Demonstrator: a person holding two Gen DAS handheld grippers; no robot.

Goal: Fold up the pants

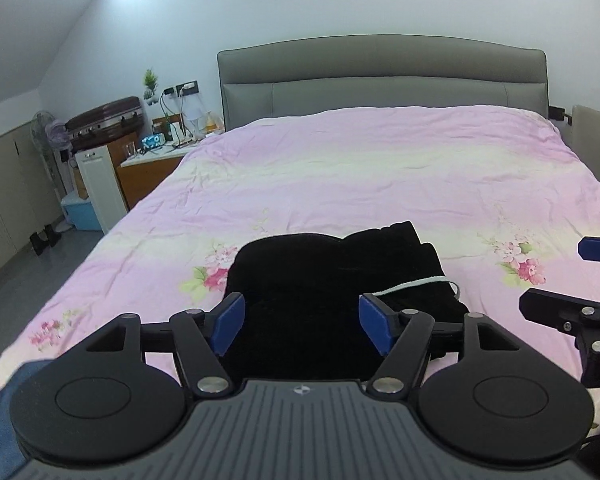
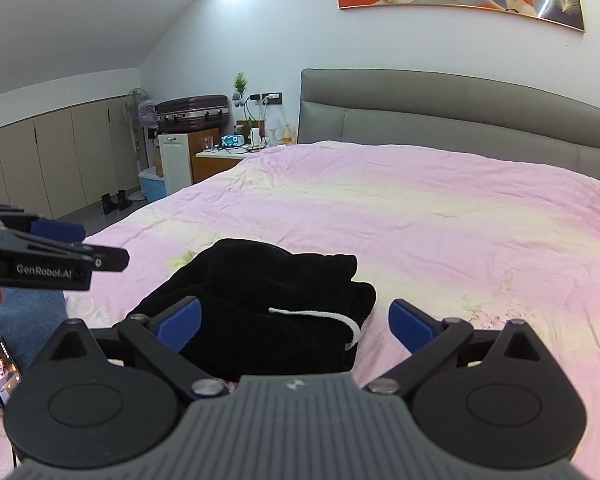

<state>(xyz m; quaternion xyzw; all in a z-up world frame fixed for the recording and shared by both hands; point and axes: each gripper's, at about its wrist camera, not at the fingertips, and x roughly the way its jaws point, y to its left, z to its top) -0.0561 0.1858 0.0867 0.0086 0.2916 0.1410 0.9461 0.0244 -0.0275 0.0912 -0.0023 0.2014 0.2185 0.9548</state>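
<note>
Black pants (image 1: pixel 324 280) lie in a folded bundle on the pink floral bed sheet (image 1: pixel 380 168), with a white drawstring (image 1: pixel 412 285) across the top. My left gripper (image 1: pixel 302 322) is open and empty, raised above the near side of the bundle. In the right wrist view the pants (image 2: pixel 260 304) and drawstring (image 2: pixel 324 316) lie just ahead of my right gripper (image 2: pixel 294 326), which is open and empty. The right gripper also shows at the right edge of the left wrist view (image 1: pixel 572 280). The left gripper shows at the left of the right wrist view (image 2: pixel 76 248).
A grey headboard (image 1: pixel 380 76) stands at the far end of the bed. A nightstand (image 2: pixel 224 156) with clutter, a suitcase (image 2: pixel 192 114), a fan (image 2: pixel 138 114) and a blue bin (image 2: pixel 152 184) stand to the left. A phone (image 2: pixel 2 364) lies on blue cloth (image 2: pixel 24 308).
</note>
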